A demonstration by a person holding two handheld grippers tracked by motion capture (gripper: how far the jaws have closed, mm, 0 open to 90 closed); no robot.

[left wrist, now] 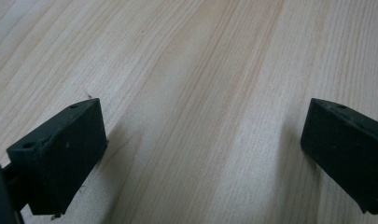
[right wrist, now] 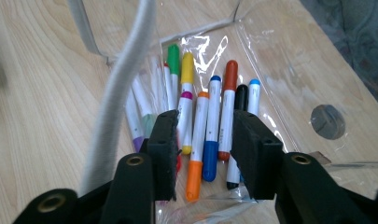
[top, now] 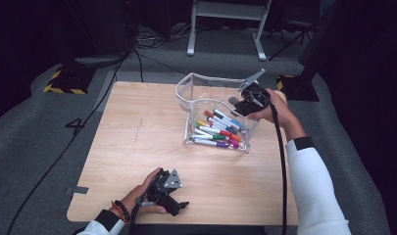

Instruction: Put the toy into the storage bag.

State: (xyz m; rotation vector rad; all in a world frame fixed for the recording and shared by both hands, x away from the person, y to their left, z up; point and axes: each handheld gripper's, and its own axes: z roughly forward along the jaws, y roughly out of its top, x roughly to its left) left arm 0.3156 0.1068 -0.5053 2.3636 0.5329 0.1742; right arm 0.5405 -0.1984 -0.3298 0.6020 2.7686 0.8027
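A clear plastic pouch [top: 186, 90] with a white zip rim stands open on the wooden table [top: 137, 137], right of centre. Several coloured markers [top: 218, 129] lie in its bottom. My right gripper [top: 237, 105] reaches into the pouch mouth from the right. In the right gripper view its jaws [right wrist: 205, 140] stand apart above the markers [right wrist: 210, 126], pressing on none, with the white rim [right wrist: 116, 93] curving past the left jaw. My left gripper [top: 180, 204] lies near the table's front edge, held by a hand. Its jaws [left wrist: 200, 154] are wide open over bare wood.
The table's left half and middle are bare wood [top: 137, 122]. Grey carpet surrounds it, with black cables [top: 88, 122] at the left, a yellow-and-black striped base [top: 66, 81], and a white stand's legs [top: 225, 29] behind. A black cable [top: 282, 161] trails from the right gripper.
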